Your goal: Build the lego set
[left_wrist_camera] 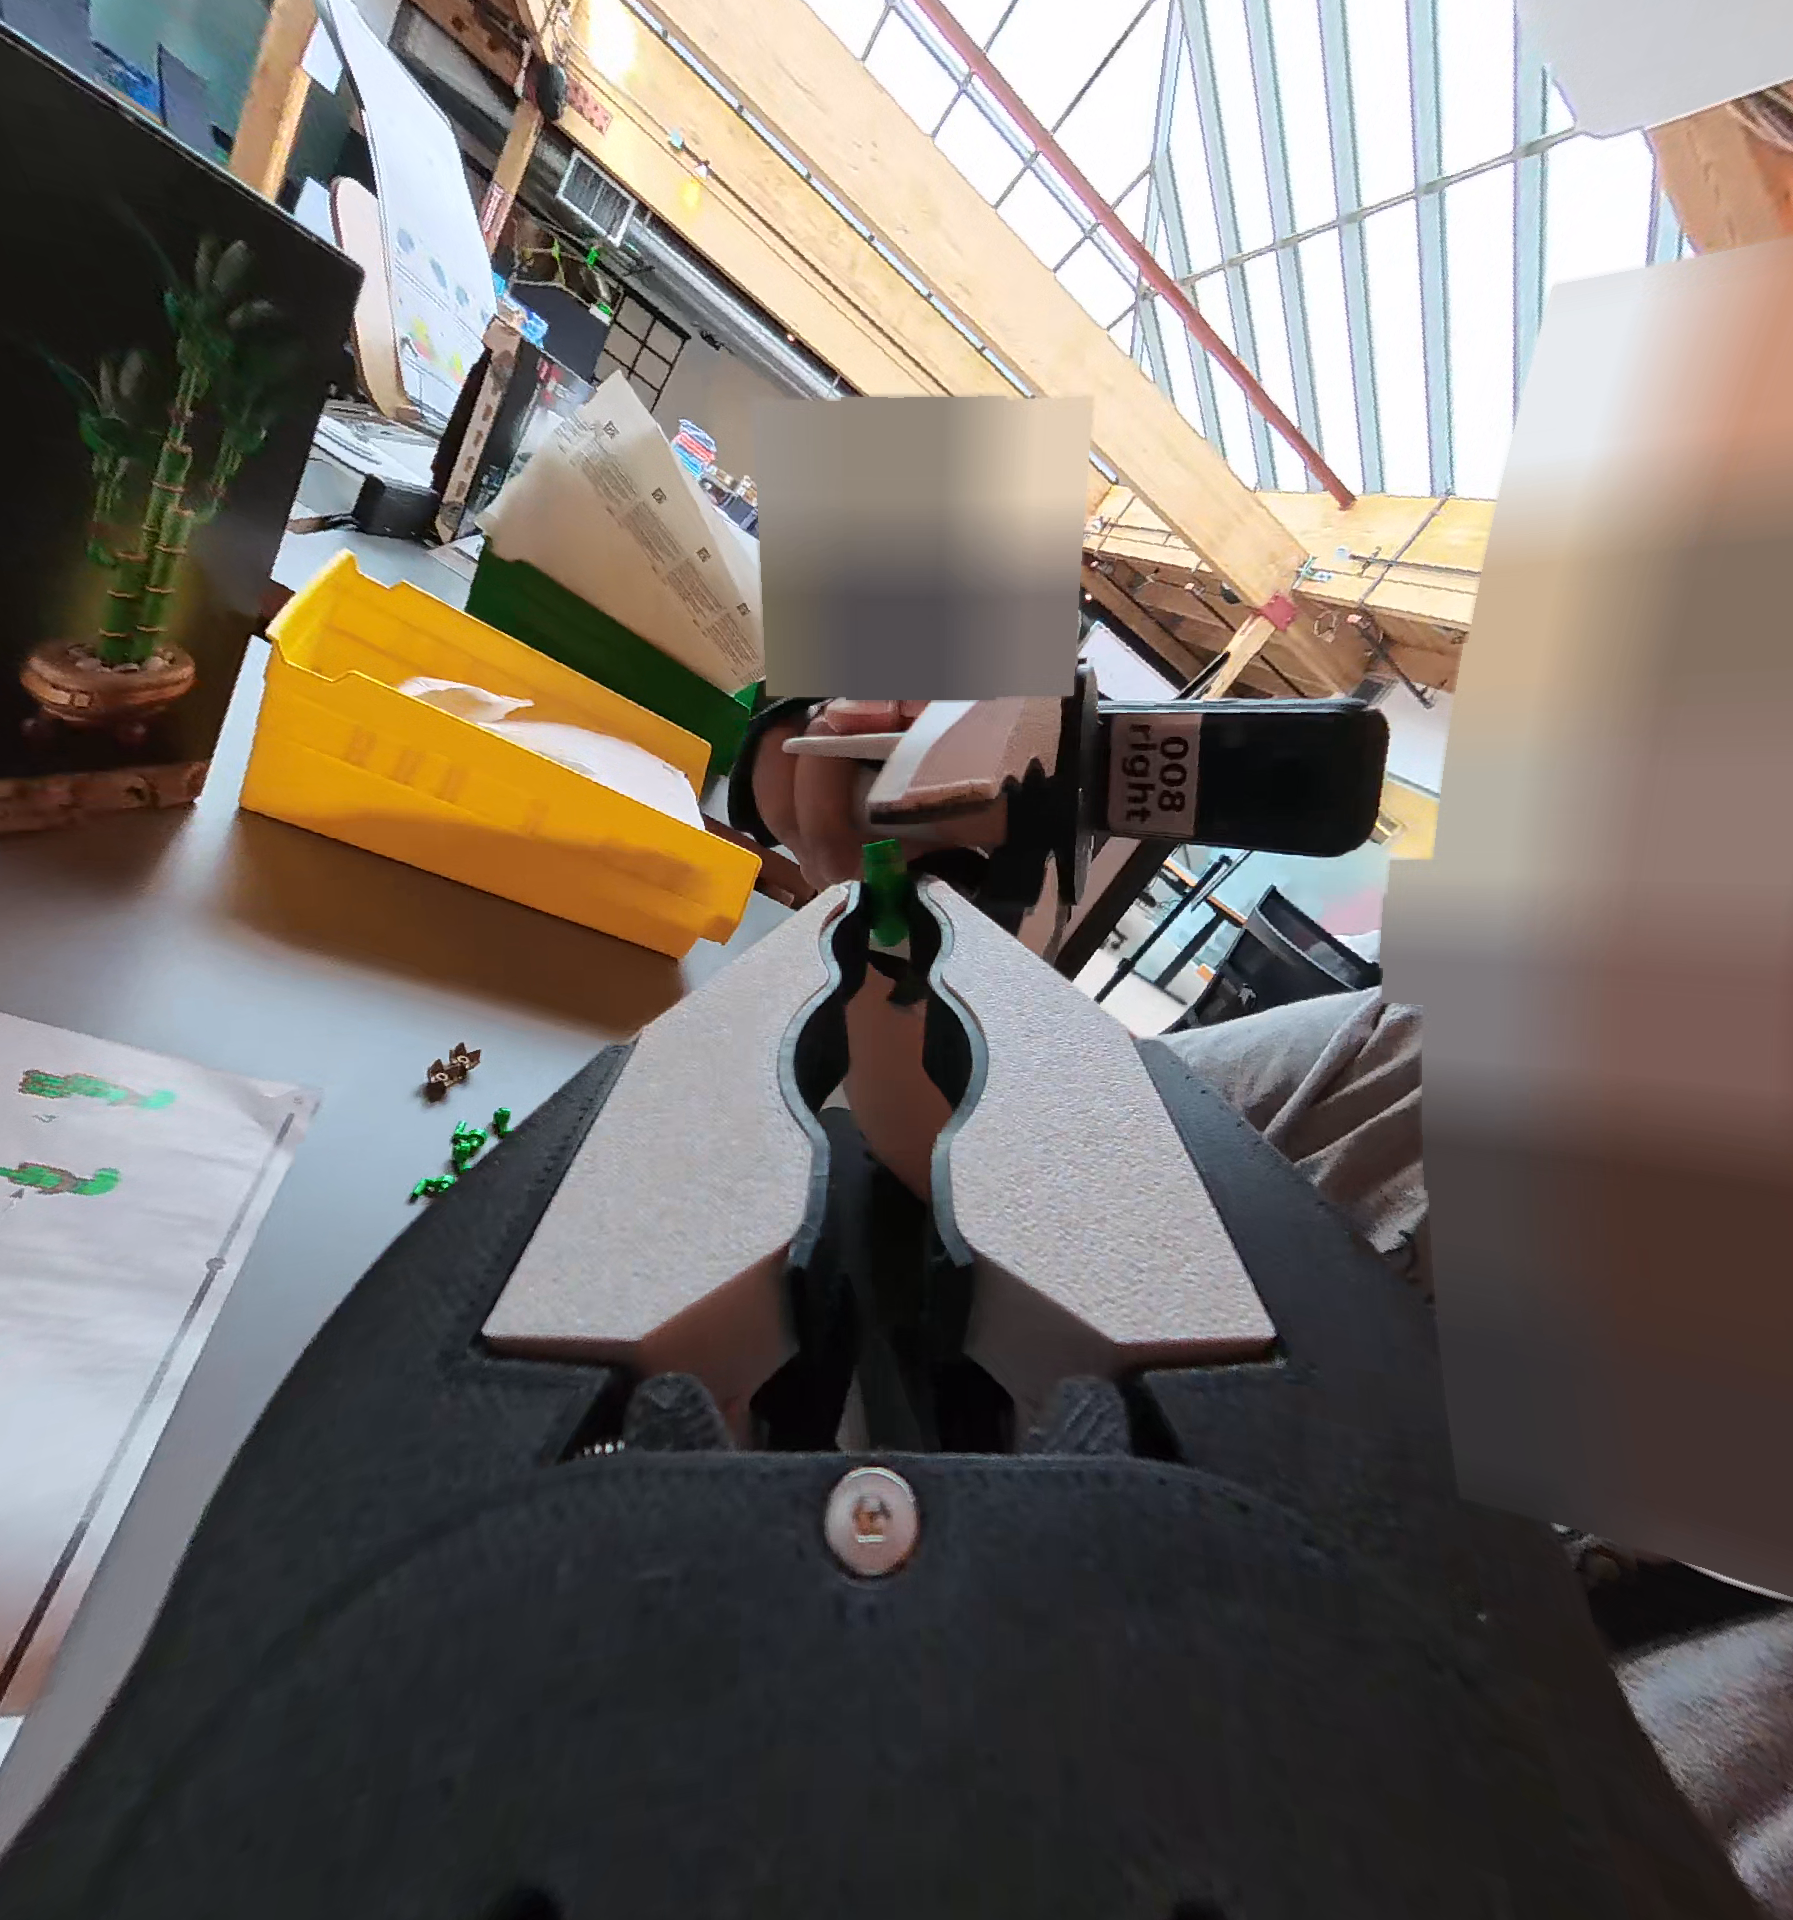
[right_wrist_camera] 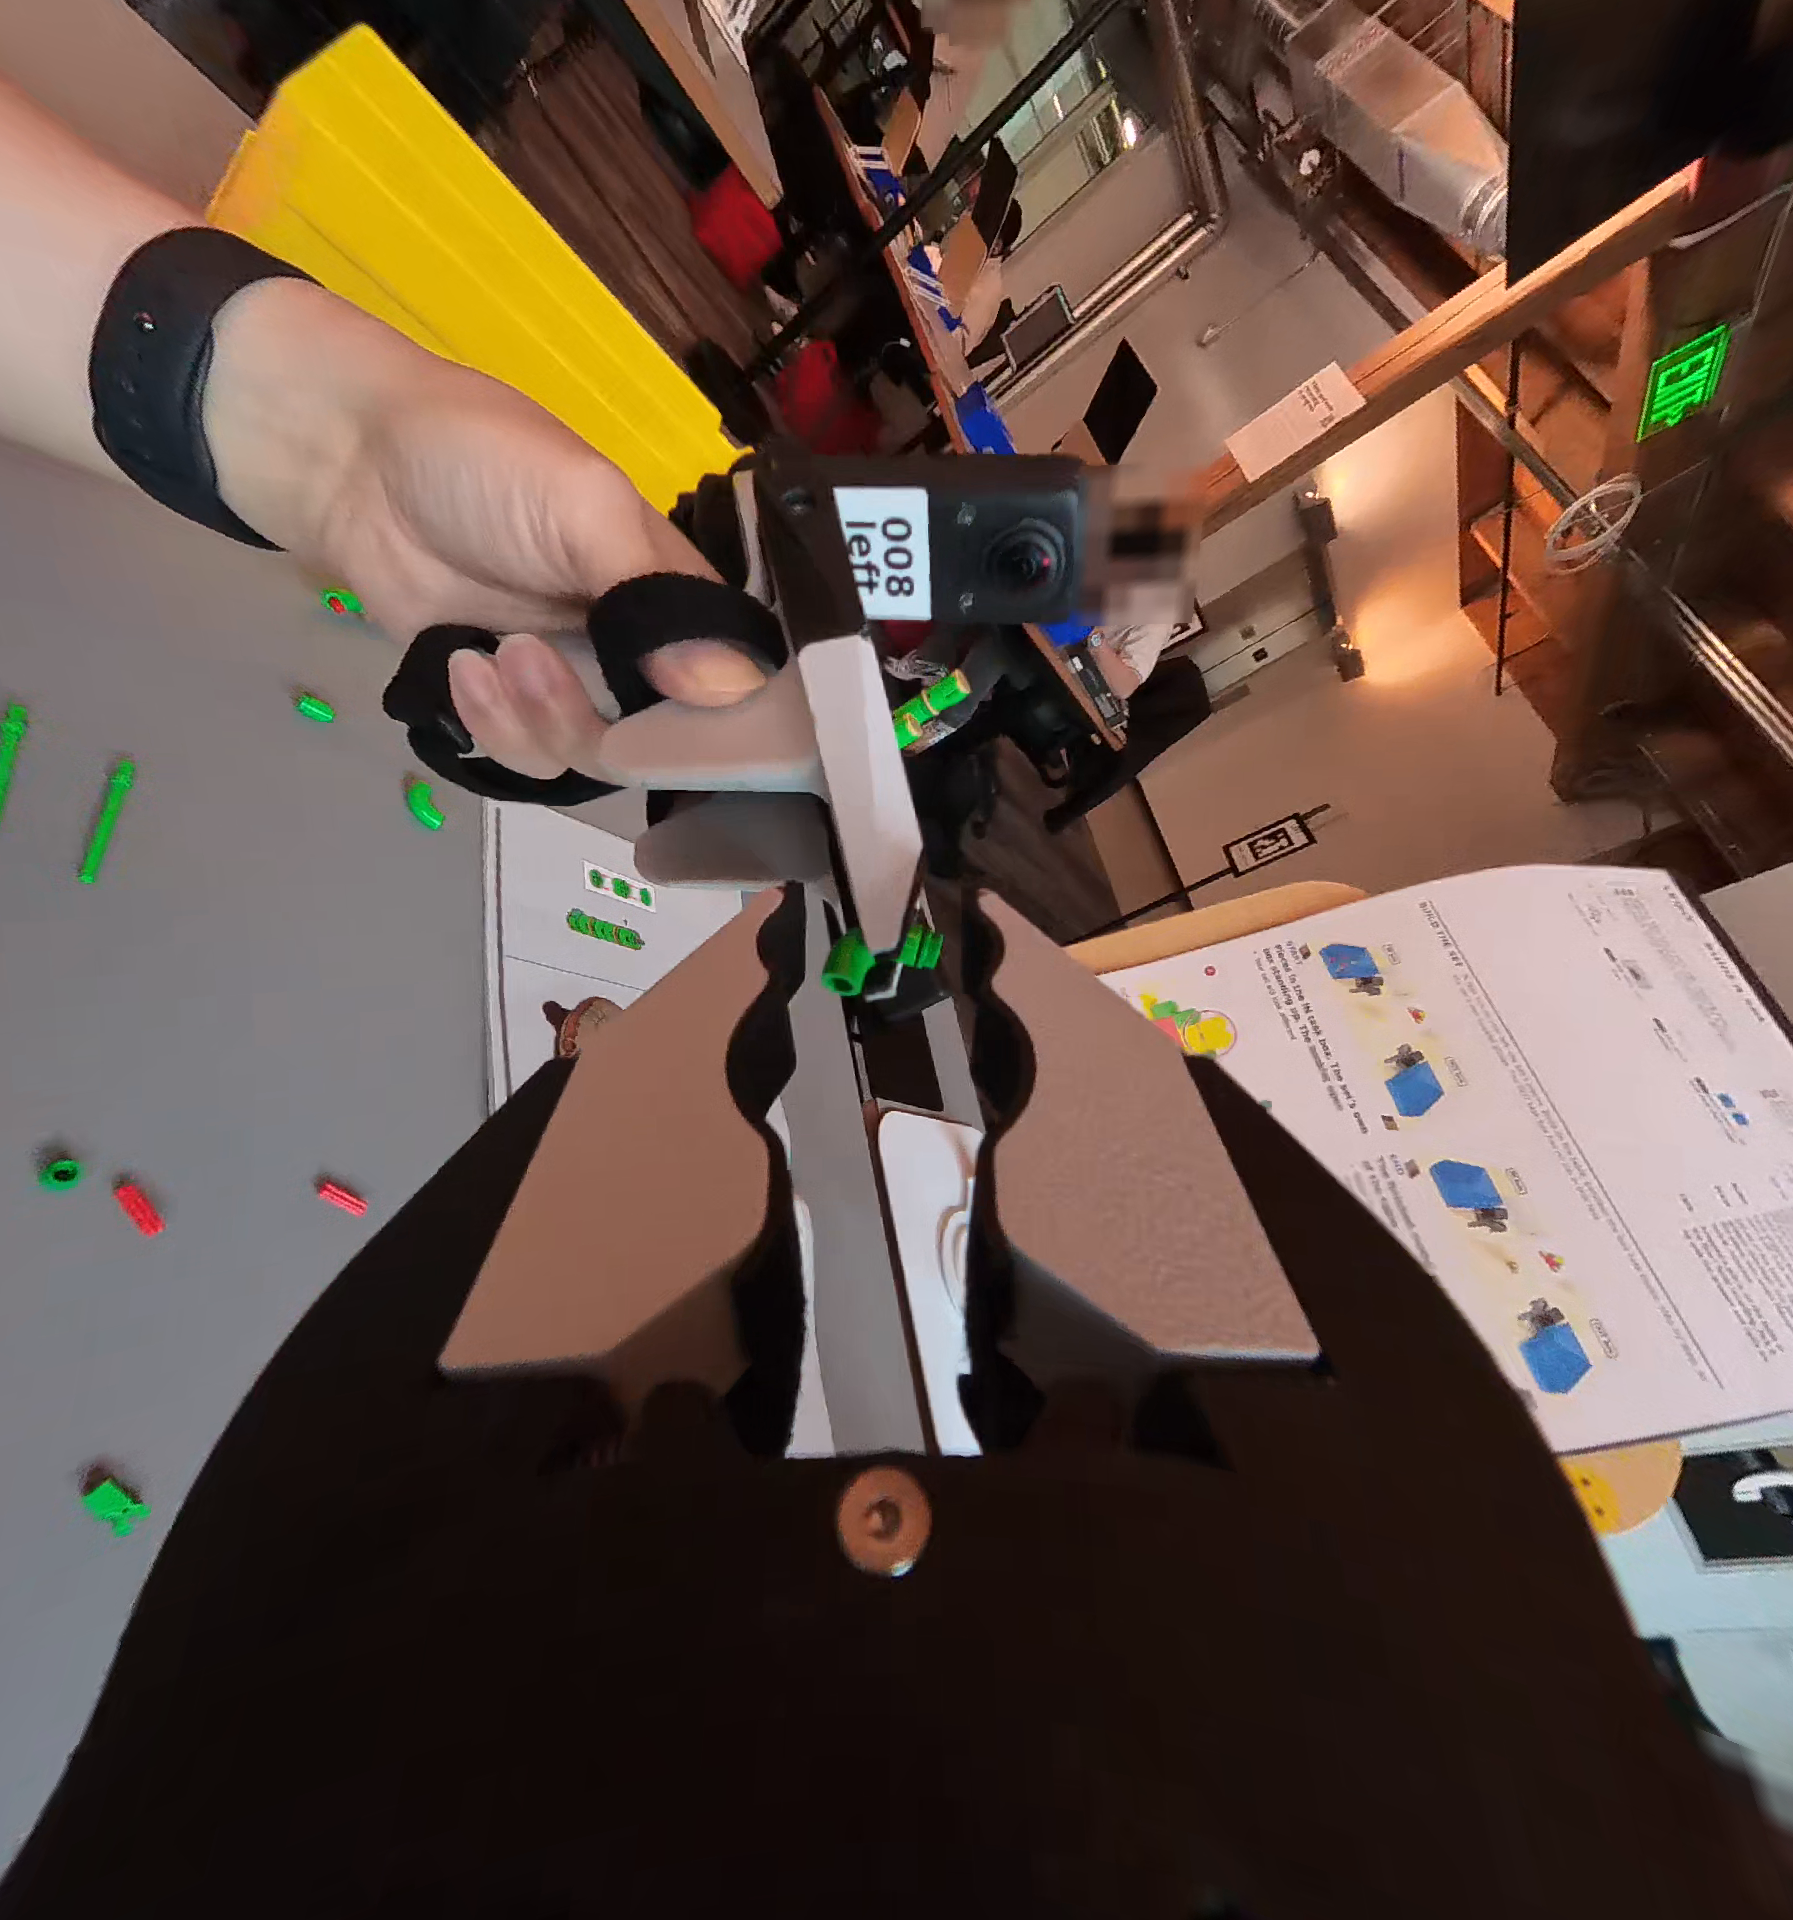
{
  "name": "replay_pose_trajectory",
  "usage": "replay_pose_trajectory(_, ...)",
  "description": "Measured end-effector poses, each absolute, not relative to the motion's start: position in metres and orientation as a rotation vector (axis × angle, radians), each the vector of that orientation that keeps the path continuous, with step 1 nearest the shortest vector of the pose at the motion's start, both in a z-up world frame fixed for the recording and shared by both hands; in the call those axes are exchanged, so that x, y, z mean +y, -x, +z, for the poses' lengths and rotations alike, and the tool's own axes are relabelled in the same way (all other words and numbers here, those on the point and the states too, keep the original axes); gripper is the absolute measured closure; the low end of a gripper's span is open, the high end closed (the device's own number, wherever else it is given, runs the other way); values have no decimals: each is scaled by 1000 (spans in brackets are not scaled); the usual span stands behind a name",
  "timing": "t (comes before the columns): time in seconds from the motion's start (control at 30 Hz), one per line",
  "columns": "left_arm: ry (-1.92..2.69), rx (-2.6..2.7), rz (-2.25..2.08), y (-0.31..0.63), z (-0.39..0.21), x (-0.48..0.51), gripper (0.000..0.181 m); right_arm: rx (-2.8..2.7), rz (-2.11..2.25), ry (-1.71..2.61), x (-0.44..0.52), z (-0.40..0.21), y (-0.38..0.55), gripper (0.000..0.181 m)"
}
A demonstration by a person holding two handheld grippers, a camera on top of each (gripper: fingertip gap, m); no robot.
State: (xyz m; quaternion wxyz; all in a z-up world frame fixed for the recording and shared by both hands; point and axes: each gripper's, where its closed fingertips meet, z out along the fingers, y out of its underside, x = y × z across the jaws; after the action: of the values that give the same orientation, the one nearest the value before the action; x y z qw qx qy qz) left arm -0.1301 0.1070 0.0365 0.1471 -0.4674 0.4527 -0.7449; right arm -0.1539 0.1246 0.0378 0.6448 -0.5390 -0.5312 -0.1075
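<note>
My left gripper (left_wrist_camera: 887, 899) is shut on a small green lego piece (left_wrist_camera: 884, 894), pinched at the fingertips and held above the grey table (left_wrist_camera: 196, 914). In the right wrist view the left gripper (right_wrist_camera: 887, 966) comes in from above, and the green piece (right_wrist_camera: 848, 964) sticks out on both sides of its tips. My right gripper (right_wrist_camera: 881, 904) is open, its two fingers standing either side of that piece without touching it. It shows from the side in the left wrist view (left_wrist_camera: 840, 779), just above the piece.
Loose green rods (right_wrist_camera: 0, 769), red pegs (right_wrist_camera: 139, 1205) and a green ring (right_wrist_camera: 61, 1172) lie on the table. An instruction sheet (left_wrist_camera: 61, 1195), yellow bin (left_wrist_camera: 476, 769), green bin (left_wrist_camera: 601, 644) with papers and the set's box (left_wrist_camera: 113, 468) stand around. Printed pages (right_wrist_camera: 1494, 1143) lie at the right. Left and right tips are no more than a few centimetres apart.
</note>
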Motion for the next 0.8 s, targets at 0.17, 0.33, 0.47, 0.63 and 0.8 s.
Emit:
replay_pose_trajectory(0.17, 1341, 1302, -2108, 132, 41, 106, 177, -1179, -237, 1241, 125, 43, 151, 159)
replay_pose_trajectory(0.33, 1335, 1279, -2062, 132, 43, 110, 177, -1156, -241, 1256, 129, 43, 151, 163)
replay_pose_trajectory(0.47, 1335, 1275, -2038, 132, 43, 111, 177, -1140, -225, 1253, 129, 44, 152, 164)
replay_pose_trajectory(0.63, 1340, 1273, -2022, 132, 43, 110, 177, -1133, -204, 1241, 128, 45, 151, 165)
replay_pose_trajectory(0.8, 1348, 1257, -2008, 131, 43, 111, 177, -1123, -231, 1220, 130, 45, 151, 167)
